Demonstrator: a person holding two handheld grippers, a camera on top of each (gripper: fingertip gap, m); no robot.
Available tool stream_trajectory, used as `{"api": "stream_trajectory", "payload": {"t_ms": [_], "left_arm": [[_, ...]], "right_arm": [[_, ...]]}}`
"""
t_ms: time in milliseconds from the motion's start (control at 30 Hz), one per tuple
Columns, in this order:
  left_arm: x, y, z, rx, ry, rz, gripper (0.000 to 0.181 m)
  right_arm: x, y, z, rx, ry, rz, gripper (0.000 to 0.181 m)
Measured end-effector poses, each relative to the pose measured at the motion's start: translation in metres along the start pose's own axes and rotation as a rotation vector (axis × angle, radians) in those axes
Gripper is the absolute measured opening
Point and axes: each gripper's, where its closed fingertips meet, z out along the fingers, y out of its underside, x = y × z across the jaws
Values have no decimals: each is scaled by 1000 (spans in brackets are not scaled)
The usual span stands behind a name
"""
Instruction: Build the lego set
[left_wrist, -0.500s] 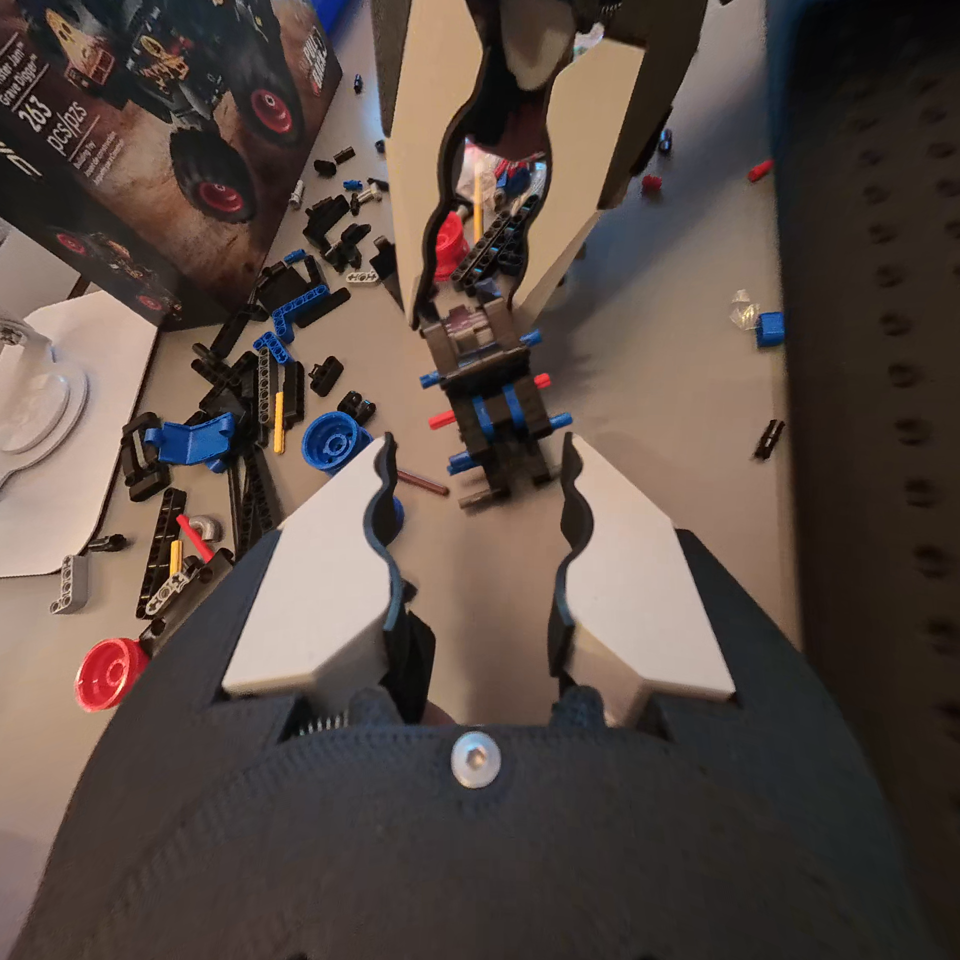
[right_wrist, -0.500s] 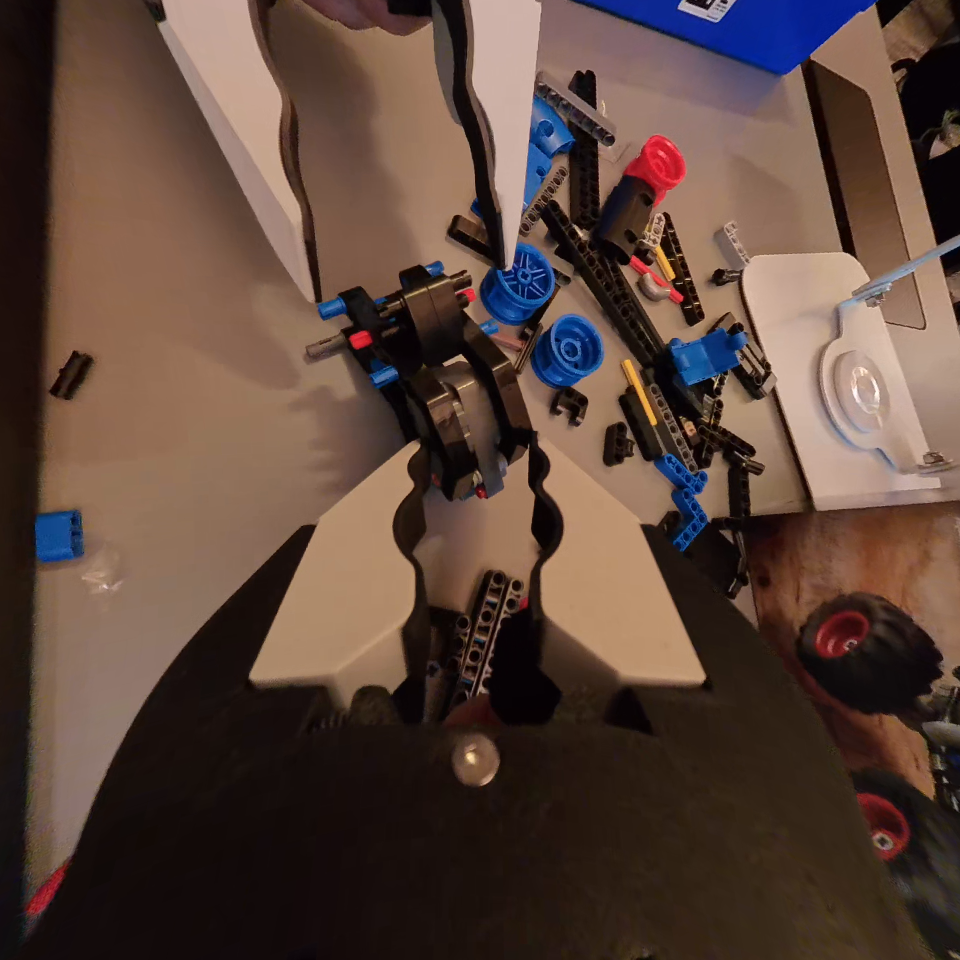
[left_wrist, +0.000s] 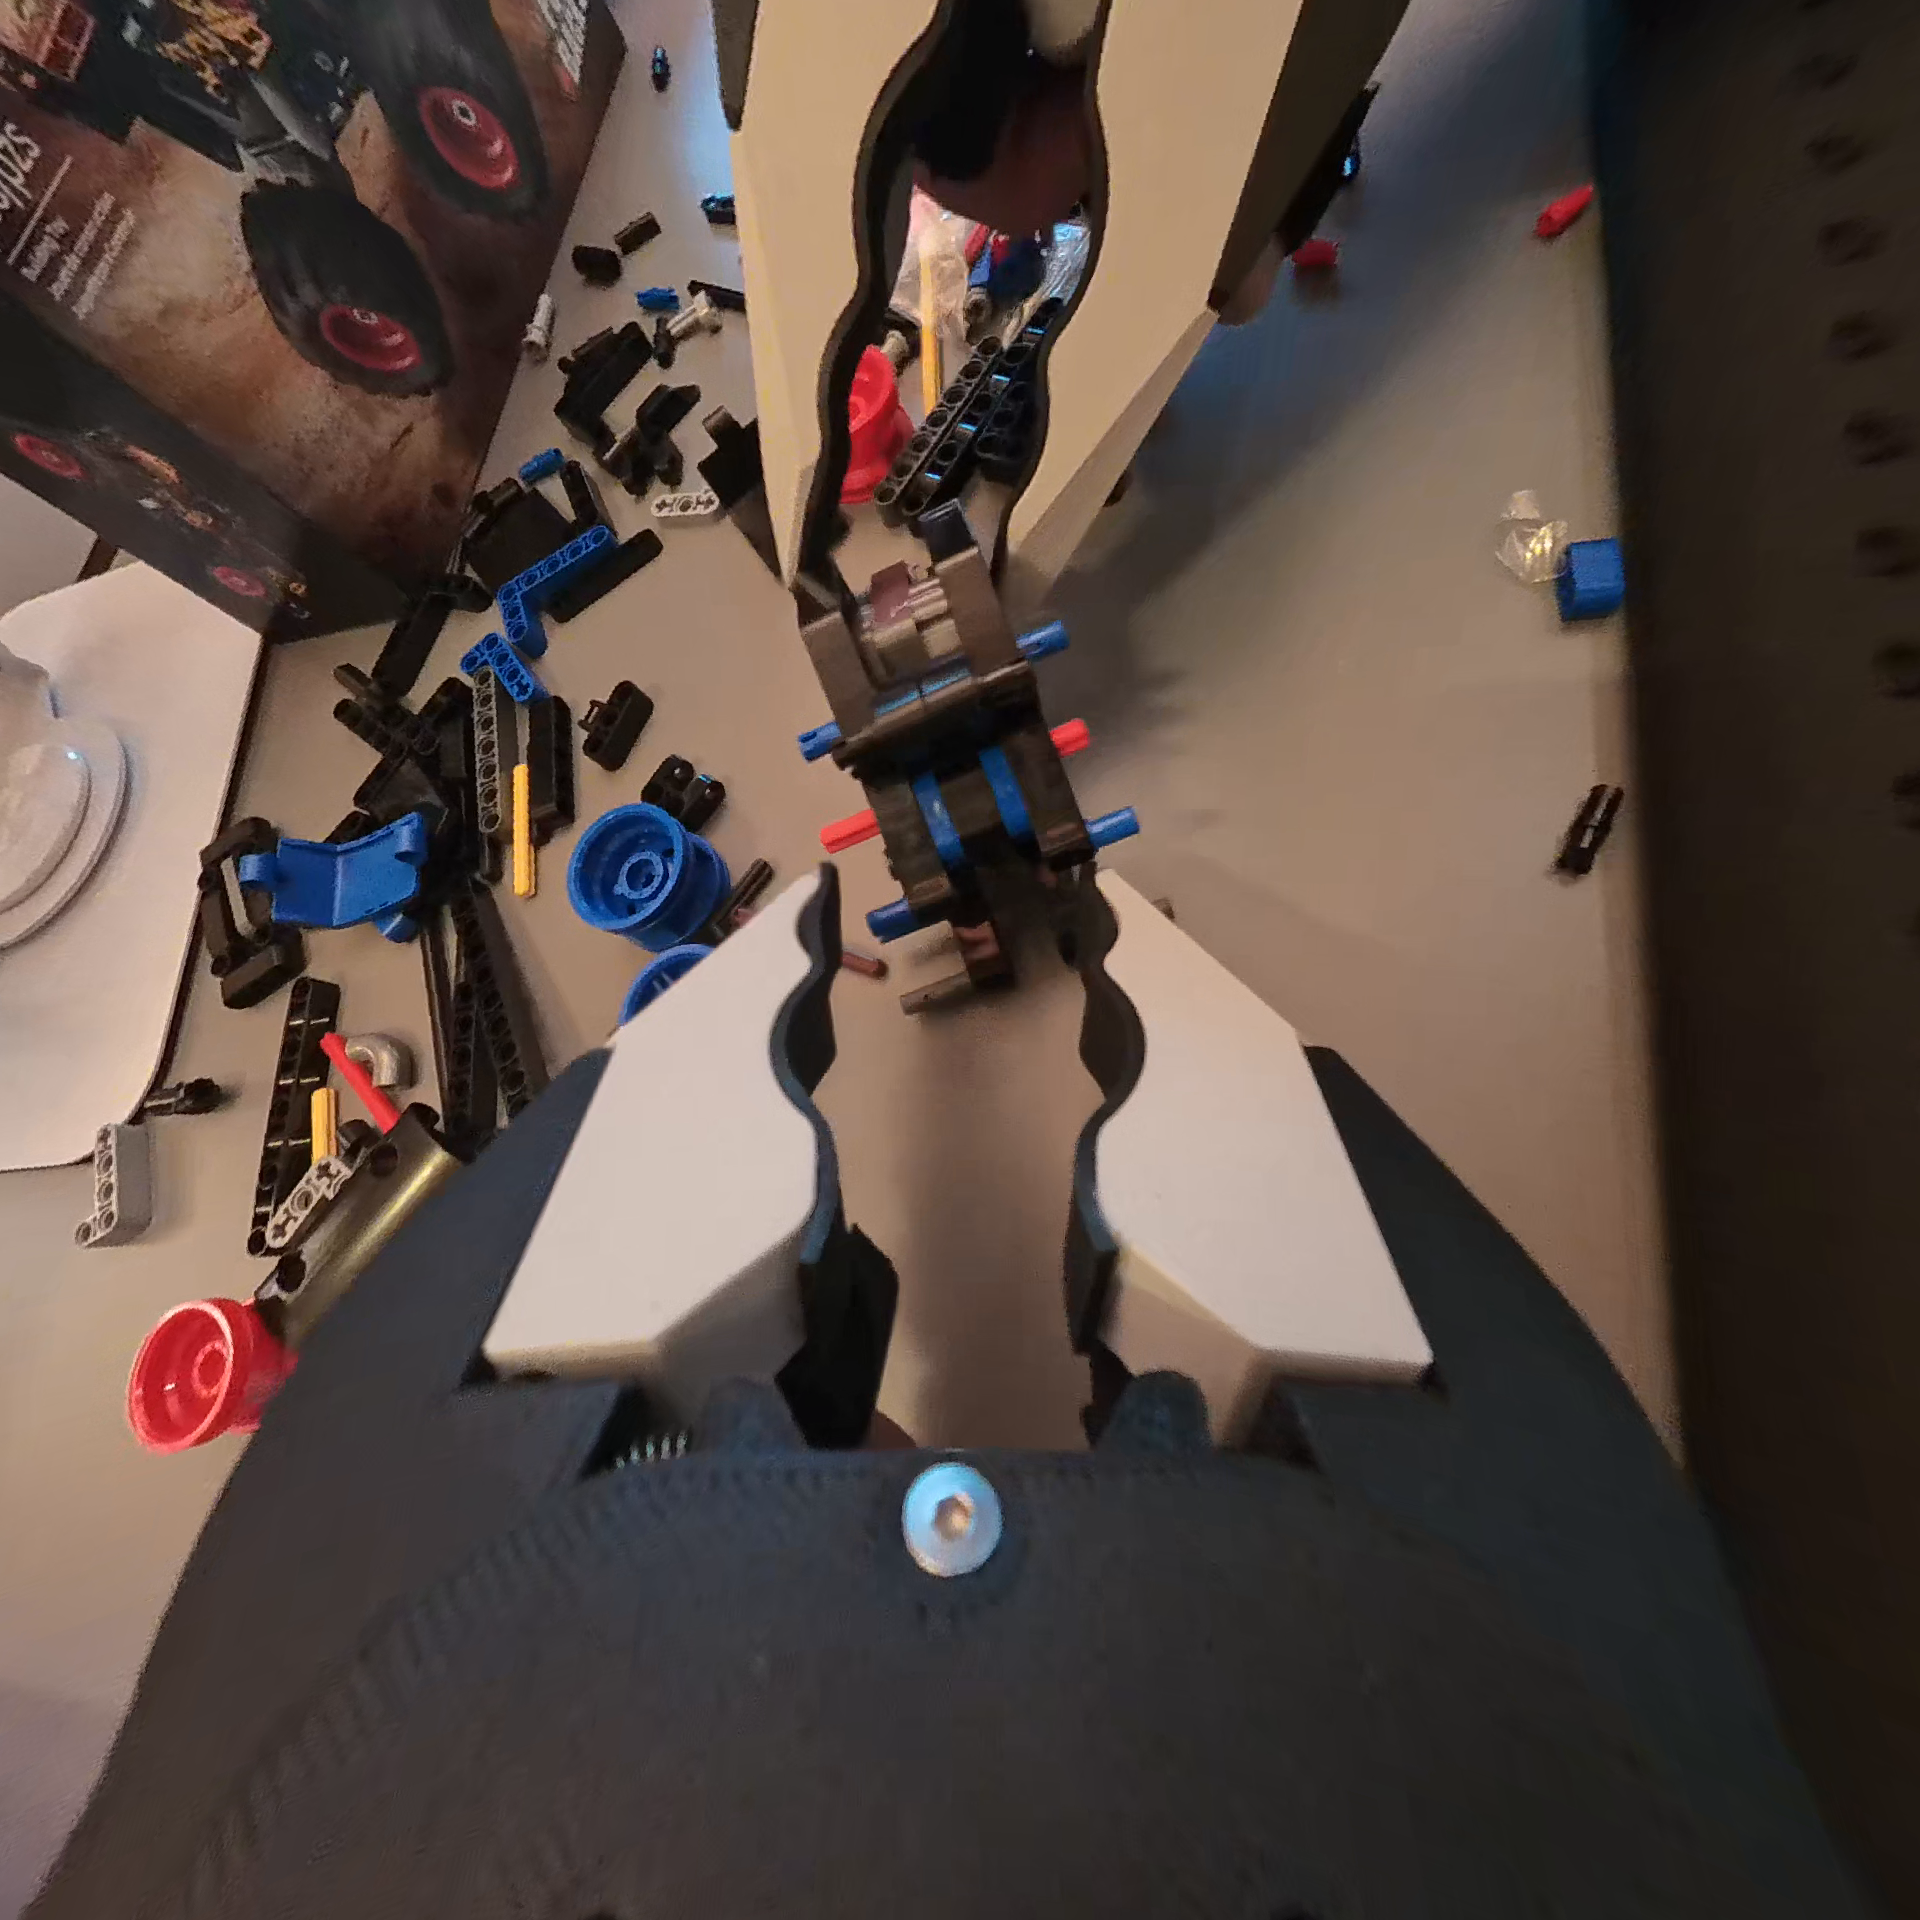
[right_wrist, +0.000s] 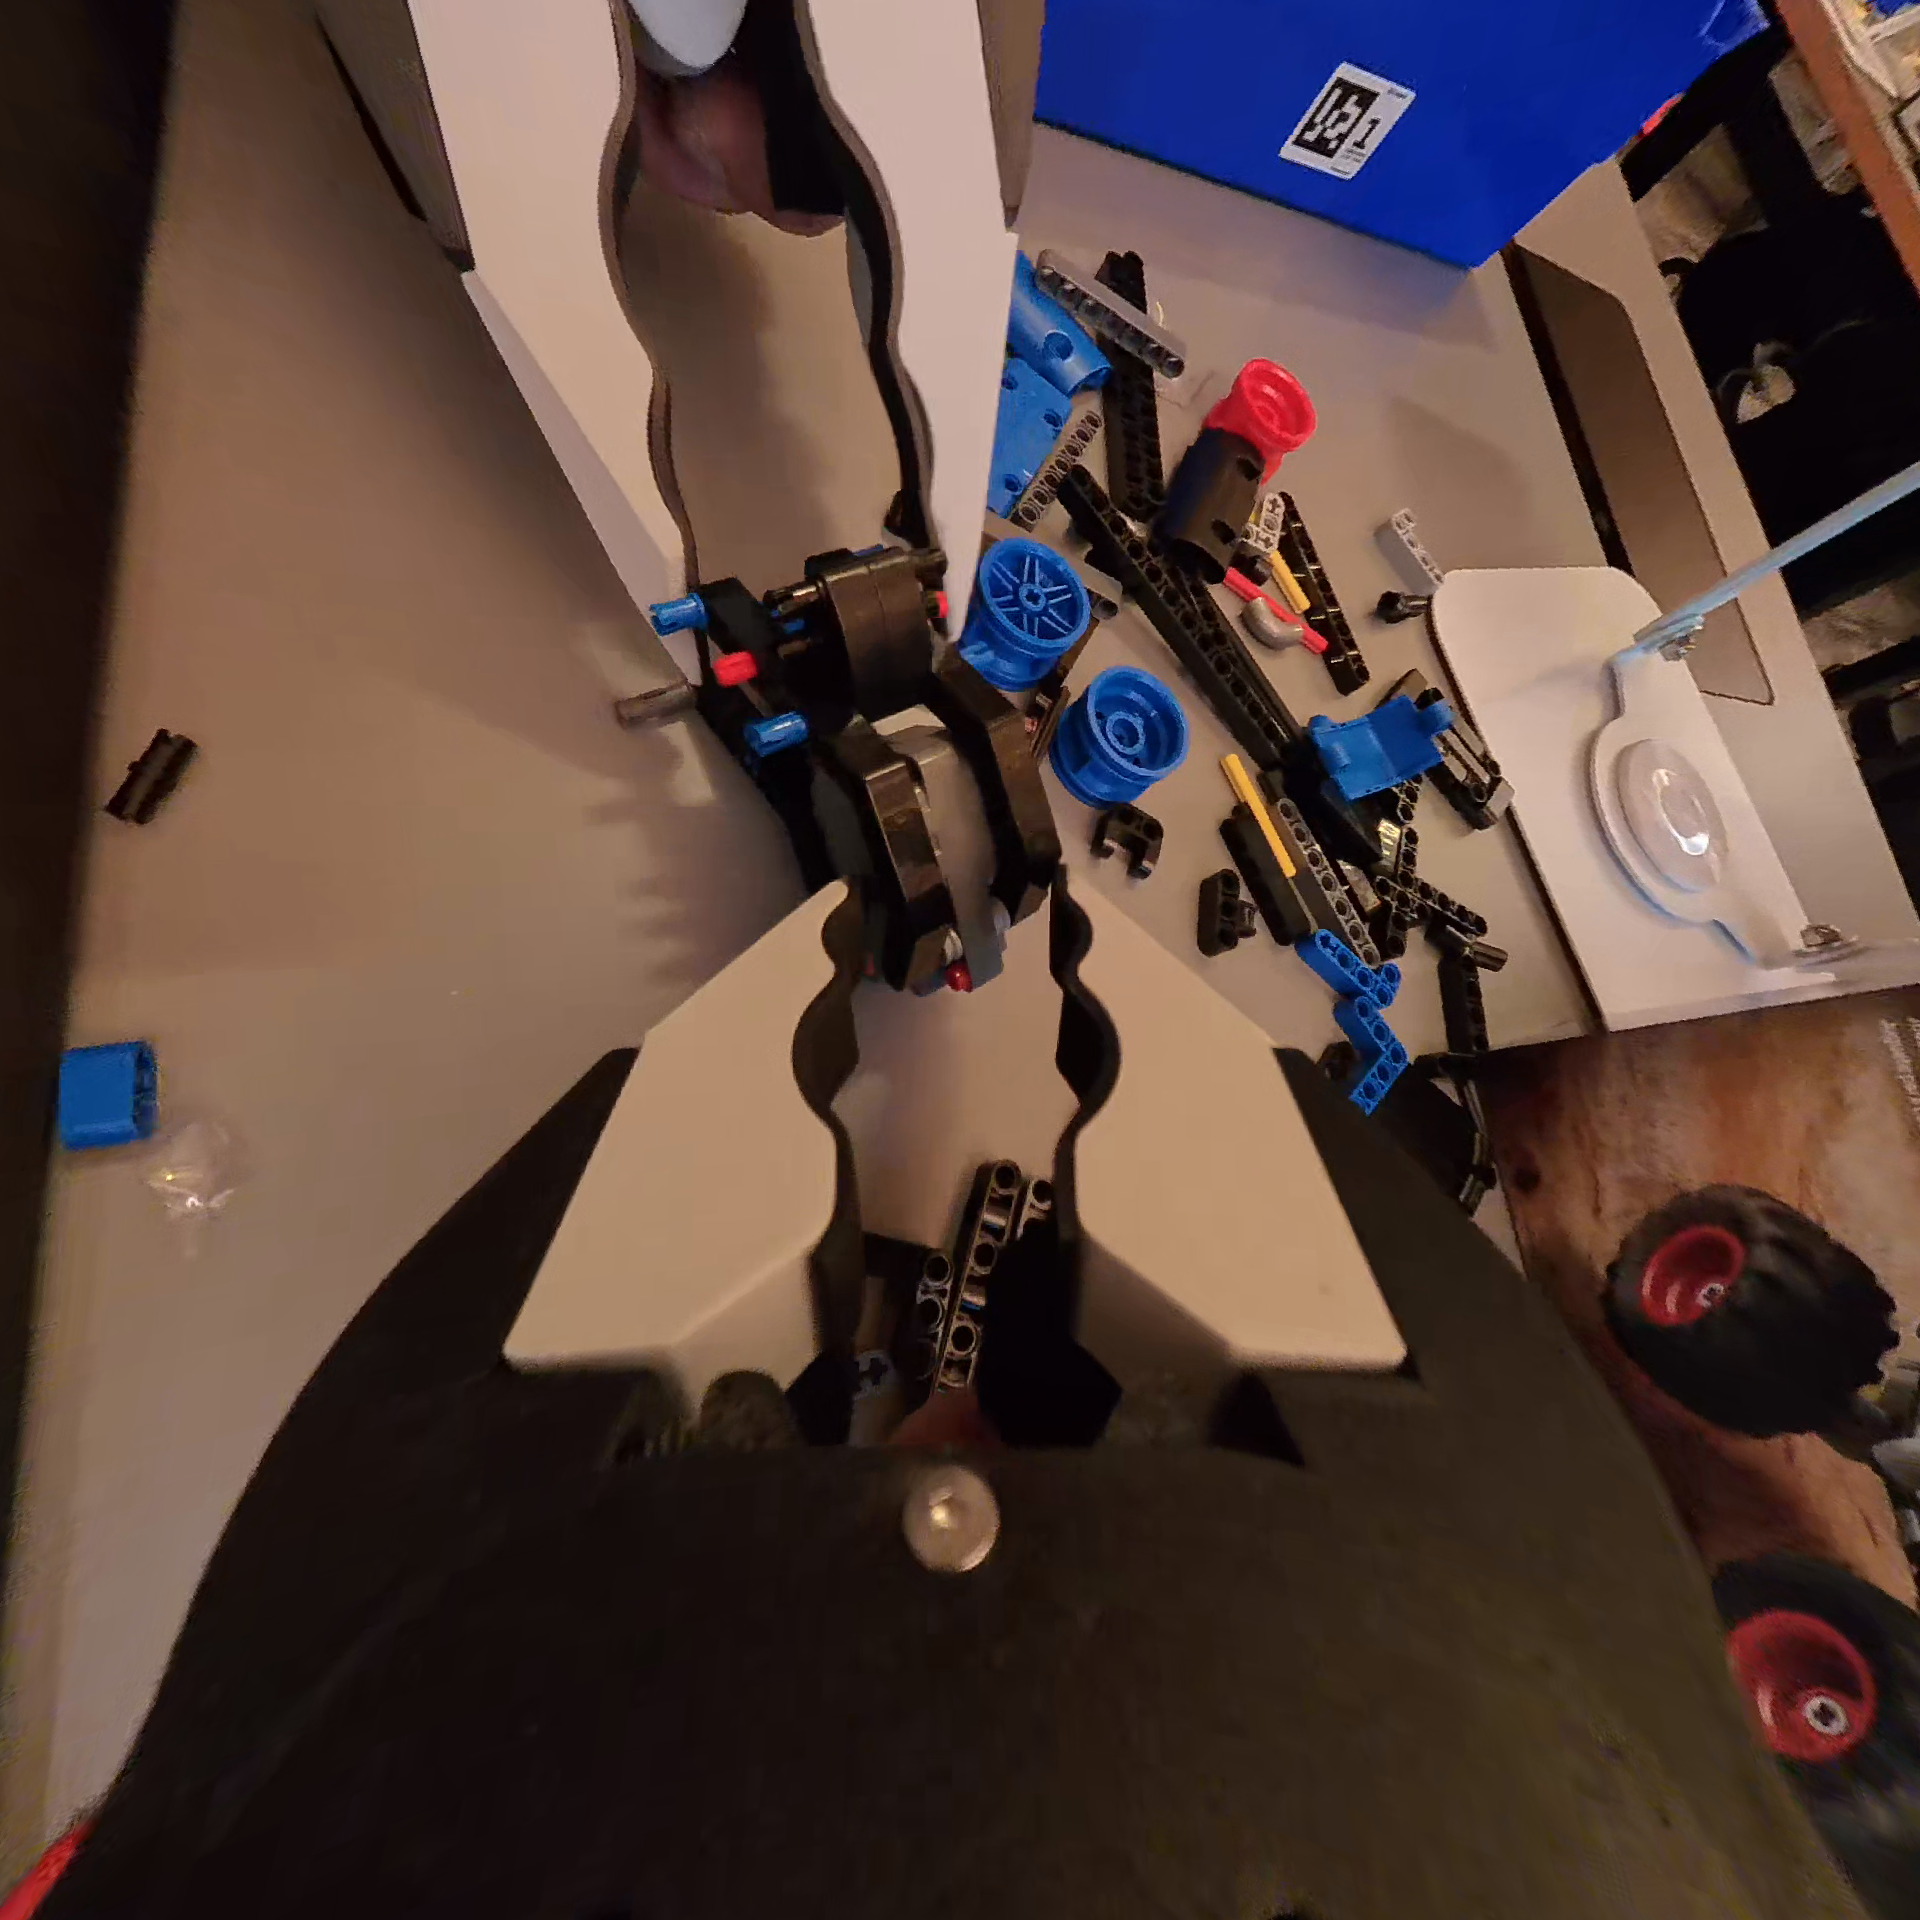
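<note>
A partly built black lego chassis (left_wrist: 956, 800) with blue and red pins lies on the grey table between my two grippers. My right gripper (right_wrist: 951, 899) is shut on one end of the chassis (right_wrist: 914, 790); in the left wrist view it comes in from the top (left_wrist: 899, 561). My left gripper (left_wrist: 961, 888) is open, and its tips stand on either side of the chassis's other end. In the right wrist view it (right_wrist: 821, 634) brackets the pinned end. Whether its pads touch the chassis is unclear.
Loose parts lie to one side: blue wheel hubs (left_wrist: 644, 873), black beams (left_wrist: 488, 748), a red hub (left_wrist: 203, 1371). The lego box (left_wrist: 260, 260) and a white board (left_wrist: 104, 935) stand beyond them. A blue piece (left_wrist: 1590, 577) and a black pin (left_wrist: 1584, 826) lie near a dark wall (left_wrist: 1766, 727). A blue bin (right_wrist: 1351, 104) stands behind. My left tips are roughly 9 cm from the black pin (left_wrist: 1584, 826). Seen from the right wrist view (right_wrist: 161, 771) as well.
My left gripper has moved forward along the chassis and its jaws have narrowed around that end. The right gripper keeps its hold on the chassis.
</note>
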Motion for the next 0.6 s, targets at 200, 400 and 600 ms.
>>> {"api": "stream_trajectory", "payload": {"t_ms": [200,400,600], "left_arm": [[-2,-4,2,1,-23,5,52],[-3,1,6,-26,-37,17,55],[-4,-1,7,-13,-36,8,51]], "right_arm": [[3,0,0,11,46,-30,32],[5,-5,-3,62,49,-4,33],[3,-3,-7,81,36,-6,19]]}}
